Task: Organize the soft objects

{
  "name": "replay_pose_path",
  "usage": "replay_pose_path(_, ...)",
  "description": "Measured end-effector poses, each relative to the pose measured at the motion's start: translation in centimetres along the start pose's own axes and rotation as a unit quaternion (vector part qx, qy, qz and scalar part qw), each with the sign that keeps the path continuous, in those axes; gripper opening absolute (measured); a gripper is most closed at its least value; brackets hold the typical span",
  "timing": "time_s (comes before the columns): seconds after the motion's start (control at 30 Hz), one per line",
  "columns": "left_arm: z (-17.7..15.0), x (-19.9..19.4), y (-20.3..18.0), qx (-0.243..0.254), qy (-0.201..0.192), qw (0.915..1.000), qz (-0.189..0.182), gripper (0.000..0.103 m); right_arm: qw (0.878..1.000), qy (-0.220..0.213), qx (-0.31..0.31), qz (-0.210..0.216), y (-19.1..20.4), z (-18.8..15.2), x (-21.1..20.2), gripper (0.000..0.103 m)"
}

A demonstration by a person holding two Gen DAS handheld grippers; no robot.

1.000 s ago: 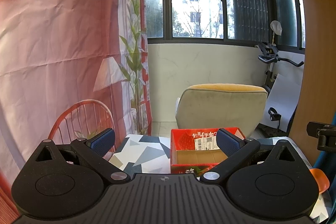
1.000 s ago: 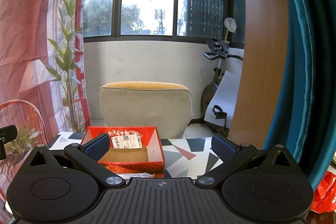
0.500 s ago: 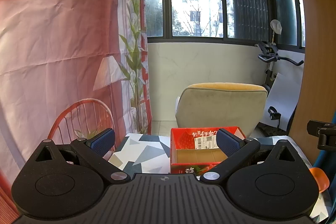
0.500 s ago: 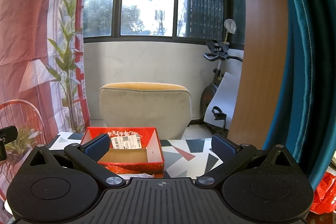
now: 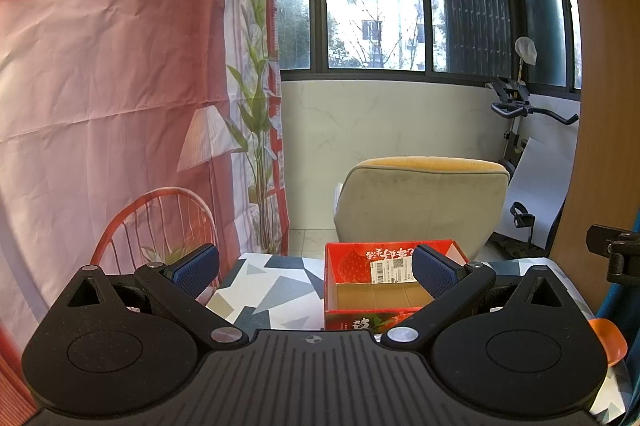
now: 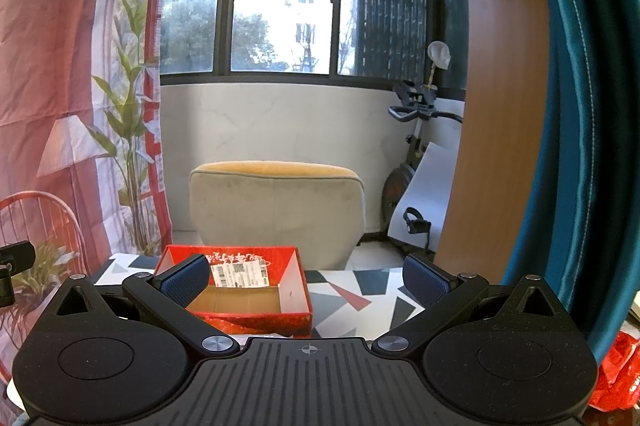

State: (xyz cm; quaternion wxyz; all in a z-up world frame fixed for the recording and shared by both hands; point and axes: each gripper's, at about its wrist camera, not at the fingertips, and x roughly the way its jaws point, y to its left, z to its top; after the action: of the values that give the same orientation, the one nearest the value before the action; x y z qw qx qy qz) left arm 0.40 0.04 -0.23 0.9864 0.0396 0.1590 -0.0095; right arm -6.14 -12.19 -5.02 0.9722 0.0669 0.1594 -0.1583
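Observation:
A red cardboard box (image 5: 384,286), open on top with a brown bottom and a white label, stands on a table covered with a geometric-patterned cloth (image 5: 276,286). It also shows in the right wrist view (image 6: 248,294). My left gripper (image 5: 316,268) is open and empty, held above the near table, the box ahead to its right. My right gripper (image 6: 306,278) is open and empty, the box ahead to its left. No soft object shows on the table; the near part is hidden by the grippers.
A beige armchair (image 5: 420,202) stands behind the table. A red printed curtain (image 5: 100,86) hangs at the left, a teal curtain (image 6: 580,126) and wooden panel (image 6: 492,86) at the right. An orange object (image 5: 610,342) and crumpled red material (image 6: 616,370) lie at the right edges.

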Motion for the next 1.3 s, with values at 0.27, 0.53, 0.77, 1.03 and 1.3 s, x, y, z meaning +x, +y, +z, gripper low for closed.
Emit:
replay_pose_path(0.27, -0.1, 0.0, 0.0, -0.001, 0.003, 1.0, -0.002, 0.103, 1.0, -0.001, 0.001, -0.001, 0.0, 0.0, 0.0, 0.103)
replay_pose_path(0.53, -0.1, -0.2, -0.2, -0.003, 0.004, 1.0, -0.004, 0.103, 1.0, -0.003, 0.003, -0.001, -0.1, 0.0, -0.1, 0.103)
replay_pose_path(0.77, -0.1, -0.3, -0.3, -0.005, 0.003, 1.0, -0.003, 0.103, 1.0, -0.004, 0.004, -0.002, -0.1, 0.0, -0.2, 0.103)
replay_pose_path(1.03, -0.1, 0.5, 0.2, -0.011, 0.006, 0.9999, -0.002, 0.103, 1.0, -0.008, 0.015, 0.011, -0.3, 0.0, 0.4, 0.103)
replay_pose_path(1.3, -2.0, 3.3, 1.0, -0.027, 0.01, 0.9995, 0.009, 0.103, 0.998, -0.018, 0.038, 0.045, -1.2, -2.4, 3.8, 0.103)
